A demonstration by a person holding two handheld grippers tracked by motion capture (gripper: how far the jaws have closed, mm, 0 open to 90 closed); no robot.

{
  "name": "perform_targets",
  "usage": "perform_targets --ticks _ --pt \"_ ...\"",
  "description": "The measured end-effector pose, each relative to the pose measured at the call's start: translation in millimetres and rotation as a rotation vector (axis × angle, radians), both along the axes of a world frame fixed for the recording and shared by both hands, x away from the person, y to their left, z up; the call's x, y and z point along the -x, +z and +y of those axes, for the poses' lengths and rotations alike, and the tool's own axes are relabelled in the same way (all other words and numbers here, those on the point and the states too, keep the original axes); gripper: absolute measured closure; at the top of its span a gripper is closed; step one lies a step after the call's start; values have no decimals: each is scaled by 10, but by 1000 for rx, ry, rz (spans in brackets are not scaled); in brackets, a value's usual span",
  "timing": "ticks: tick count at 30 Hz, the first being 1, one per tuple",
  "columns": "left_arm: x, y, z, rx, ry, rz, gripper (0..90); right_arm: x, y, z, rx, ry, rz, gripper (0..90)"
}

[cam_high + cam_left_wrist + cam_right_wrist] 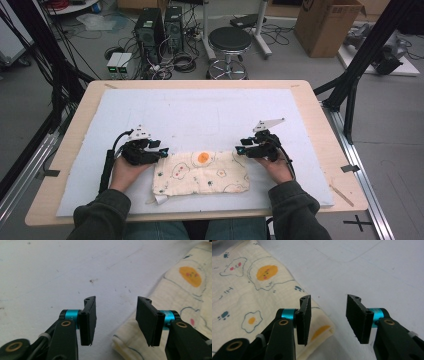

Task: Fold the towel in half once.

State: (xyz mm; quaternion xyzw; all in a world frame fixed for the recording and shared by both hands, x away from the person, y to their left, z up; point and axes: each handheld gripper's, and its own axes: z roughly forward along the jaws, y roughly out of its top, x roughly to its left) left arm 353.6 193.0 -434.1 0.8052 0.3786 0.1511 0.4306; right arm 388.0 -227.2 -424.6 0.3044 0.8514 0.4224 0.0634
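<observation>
A cream cloth (200,173) printed with fried eggs and paw marks lies folded into a strip near the table's front edge. My left gripper (161,149) hovers at the cloth's far left corner, jaws open and nothing between them; that corner of the cloth (130,342) lies just below its right jaw. My right gripper (242,148) stands open at the far right corner. In the right gripper view the cloth (247,290) spreads to the left, its corner under the left jaw. The open left gripper (116,321) and the open right gripper (329,320) both hang over the white mat.
A white foam mat (200,110) covers the wooden table (320,120). Behind the table stand a black stool (229,40), computer towers (150,27) with loose cables, and a cardboard box (325,22). A black frame post (365,55) rises at the right.
</observation>
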Motion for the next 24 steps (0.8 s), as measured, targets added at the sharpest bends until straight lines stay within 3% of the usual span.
perform_targets --ticks 3,5,7,12,16,20,24 --pt "-28 -38 -5 -5 2 28 531 -42 -48 -31 -7 -13 22 565" --pt "-43 -55 -1 13 -2 56 538 -59 -77 -21 -7 -2 44 575" --pt "-46 -62 1 7 2 64 538 -68 -97 -8 -26 21 70 586" --pt "-43 -83 -11 -11 -10 98 571 -68 -132 19 -12 45 107 619" --pt "-33 -77 -9 -19 -12 97 629 -46 -153 66 35 61 105 692" --pt "-11 -77 -33 -18 -69 95 826 -26 -149 72 52 72 89 813" --pt "-2 -69 -47 -39 -56 59 856 -28 -138 60 61 65 88 833"
